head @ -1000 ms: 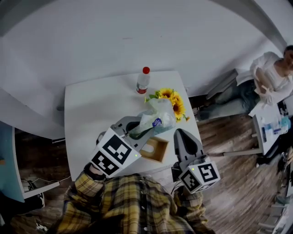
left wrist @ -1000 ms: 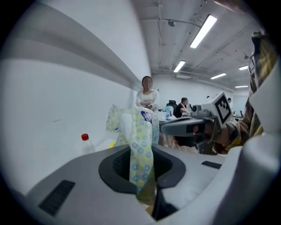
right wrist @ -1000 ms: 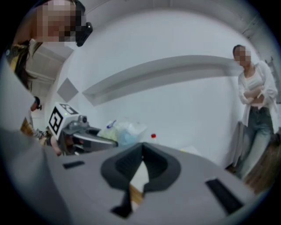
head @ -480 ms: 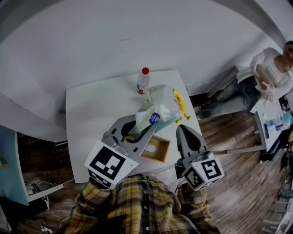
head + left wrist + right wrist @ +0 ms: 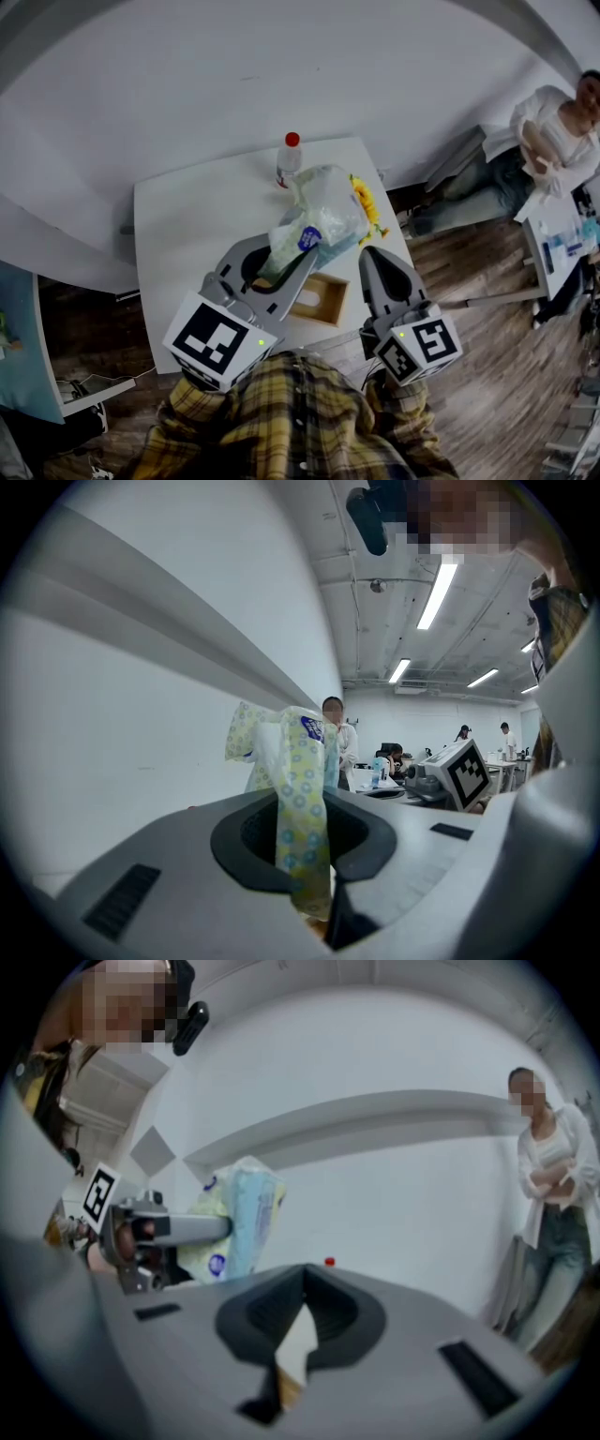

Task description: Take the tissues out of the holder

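The tissue pack [image 5: 317,220], in plastic wrap printed green and yellow, hangs in the air above the open wooden holder [image 5: 320,299] on the white table [image 5: 187,225]. My left gripper [image 5: 279,270] is shut on the pack's lower end. In the left gripper view the wrap [image 5: 302,789] stands up between the jaws of that gripper [image 5: 307,864]. My right gripper [image 5: 377,261] hovers just right of the holder, shut and holding nothing; its tips meet in the right gripper view [image 5: 303,1275], which also shows the pack [image 5: 246,1211] up at the left.
A clear bottle with a red cap [image 5: 289,160] stands at the table's far edge. Sunflowers [image 5: 366,204] lie partly behind the pack. A person in white [image 5: 553,141] sits at the right near a second table [image 5: 561,246]. The wall is close behind.
My left gripper has lifted the tissue pack higher and farther from the holder, so it now covers most of the sunflowers. The right gripper has hardly moved.
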Demonstrator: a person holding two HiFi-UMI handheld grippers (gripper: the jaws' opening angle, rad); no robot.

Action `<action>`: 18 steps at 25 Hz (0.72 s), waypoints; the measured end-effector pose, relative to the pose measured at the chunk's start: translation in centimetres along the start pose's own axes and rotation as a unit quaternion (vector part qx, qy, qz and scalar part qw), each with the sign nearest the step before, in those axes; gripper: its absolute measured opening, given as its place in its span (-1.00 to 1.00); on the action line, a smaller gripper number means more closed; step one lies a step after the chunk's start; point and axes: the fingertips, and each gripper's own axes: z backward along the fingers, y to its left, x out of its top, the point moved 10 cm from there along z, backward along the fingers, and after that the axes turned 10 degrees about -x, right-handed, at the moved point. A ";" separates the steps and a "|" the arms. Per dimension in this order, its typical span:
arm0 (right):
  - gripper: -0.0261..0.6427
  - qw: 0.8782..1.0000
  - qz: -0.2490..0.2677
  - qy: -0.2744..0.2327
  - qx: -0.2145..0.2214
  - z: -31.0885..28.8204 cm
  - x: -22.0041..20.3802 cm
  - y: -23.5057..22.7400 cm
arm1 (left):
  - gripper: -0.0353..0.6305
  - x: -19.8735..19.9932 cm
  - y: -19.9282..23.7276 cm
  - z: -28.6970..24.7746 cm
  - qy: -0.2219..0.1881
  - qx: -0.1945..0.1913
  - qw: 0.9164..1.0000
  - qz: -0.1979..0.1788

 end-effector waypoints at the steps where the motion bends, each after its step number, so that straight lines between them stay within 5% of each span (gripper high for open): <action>1: -0.89 1.000 0.005 0.002 -0.001 0.0 0.0 0.0 | -0.70 0.0 0.0 -0.1 0.001 -0.002 1.000 -0.001; 18: -0.89 1.000 -0.005 -0.007 -0.008 0.6 -0.1 1.2 | -0.70 -0.6 -0.5 0.5 0.008 -0.005 1.000 0.003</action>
